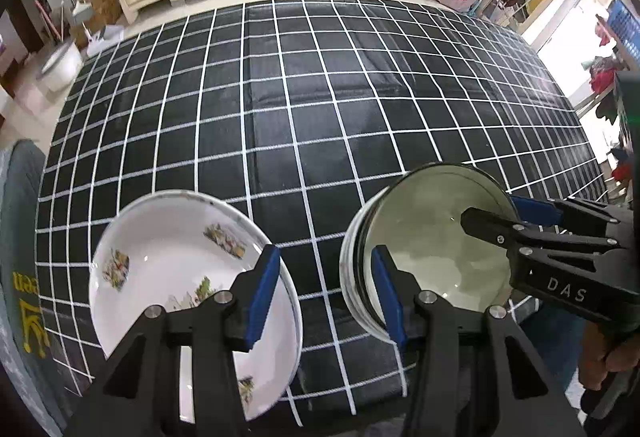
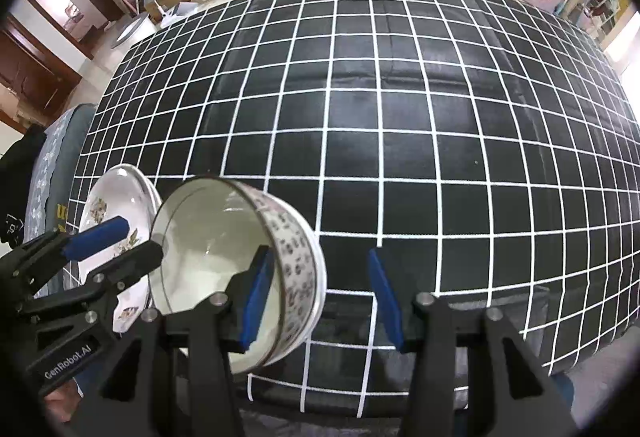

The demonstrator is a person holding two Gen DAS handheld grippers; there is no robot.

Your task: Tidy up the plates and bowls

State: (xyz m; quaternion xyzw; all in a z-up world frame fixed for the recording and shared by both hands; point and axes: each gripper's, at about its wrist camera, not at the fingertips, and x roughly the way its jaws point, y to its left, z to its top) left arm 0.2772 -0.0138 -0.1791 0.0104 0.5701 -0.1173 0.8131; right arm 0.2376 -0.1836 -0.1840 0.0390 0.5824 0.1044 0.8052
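Plates [image 1: 176, 257] sit at the near left of the checked surface [image 1: 320, 97] in the left wrist view, white with flower prints, seemingly two stacked, though the rims blur together. The left claw [image 1: 324, 295] hangs over the near edge, its jaws parted about halfway. One blue pad [image 1: 262, 297] overlaps the plates' right rim and the other lies against the near rim of the bowls [image 1: 432, 237]; between them is only cloth, so it holds nothing. The bowls stand just right of the plates, nested, the inner one pale and glossy. The right claw [image 1: 496, 215] reaches in from the right, straddling the bowls' far rim, one finger inside, one outside.

From the right wrist view, the bowls [image 2: 240, 269] look nested, with a patterned outer wall, and the plates [image 2: 116, 221] lie just beyond them to the left. The right claw [image 2: 320, 297] is partly open: its left pad [image 2: 256, 297] is inside the bowl beside the wall, its right pad [image 2: 386, 301] well clear over the cloth. I cannot tell if the inner pad touches, but nothing is gripped.

Risks from here, as I judge them: pulling the inner finger out sideways could hook the rim and tip or drag the nested bowls into the plates. Both stacks sit near the surface's edge, so a nudge towards the person could send them off.
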